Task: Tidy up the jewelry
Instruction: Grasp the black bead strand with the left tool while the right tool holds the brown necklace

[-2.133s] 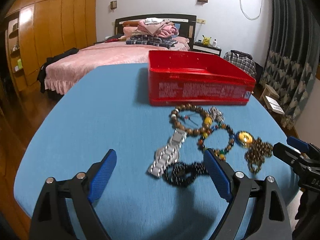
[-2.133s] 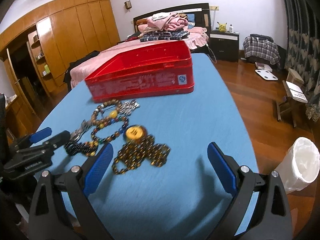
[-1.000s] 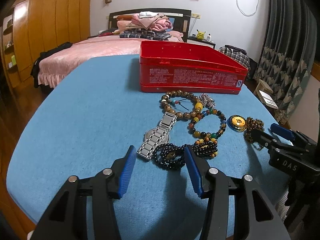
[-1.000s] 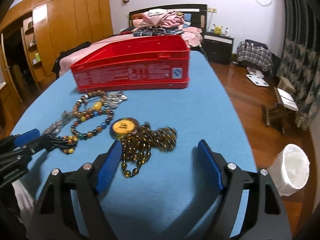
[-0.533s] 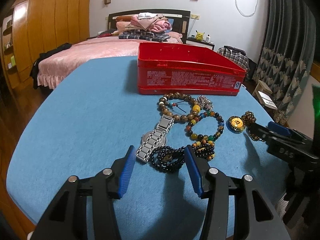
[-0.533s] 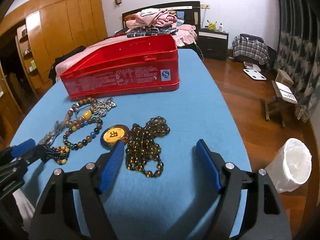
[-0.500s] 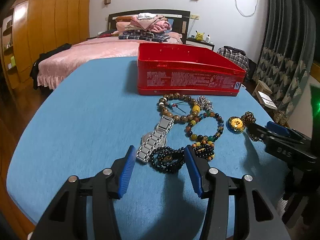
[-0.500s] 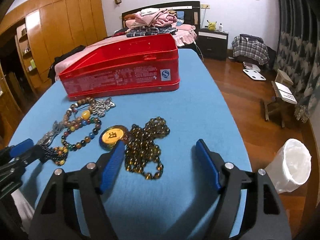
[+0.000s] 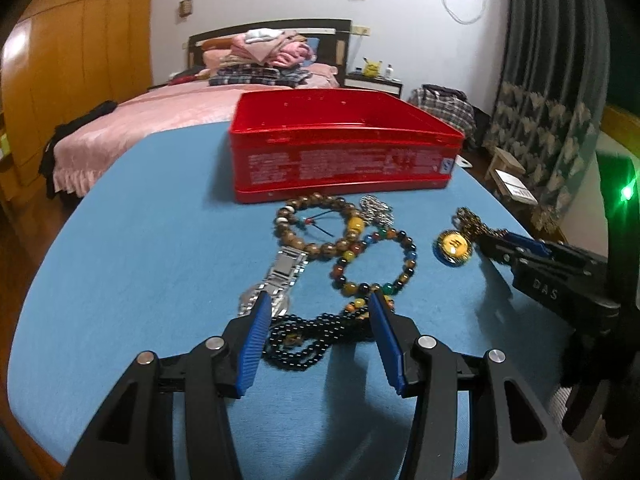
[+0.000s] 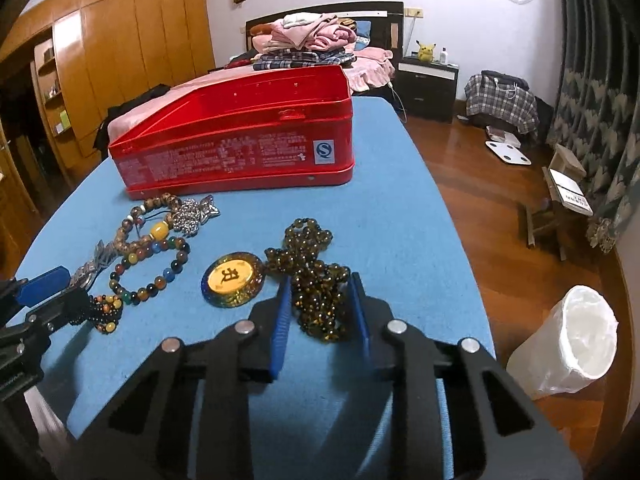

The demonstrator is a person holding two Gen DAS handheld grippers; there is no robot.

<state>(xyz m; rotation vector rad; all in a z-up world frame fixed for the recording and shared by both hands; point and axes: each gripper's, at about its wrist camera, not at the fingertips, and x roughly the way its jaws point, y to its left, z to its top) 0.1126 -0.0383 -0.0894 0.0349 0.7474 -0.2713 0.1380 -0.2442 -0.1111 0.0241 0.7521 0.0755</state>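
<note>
Jewelry lies on the blue table (image 10: pixel 404 216) before the red tin (image 10: pixel 240 148). My right gripper (image 10: pixel 320 292) is closing around the brown bead necklace (image 10: pixel 316 280), jaws far narrower than a second ago. My left gripper (image 9: pixel 318 320) sits half-open, unchanged, straddling the black bead bracelet (image 9: pixel 316 340), clamping nothing.

my ribbed blue pads (image 10: pixel 280 320) look like matt plastic. the red tin (image 10: pixel 240 148) is glossy metal, the table cover (image 10: pixel 384 232) matt blue cloth, the watch band (image 9: pixel 282 276) shiny steel links, the amber beads (image 10: pixel 316 280) polished.
</note>
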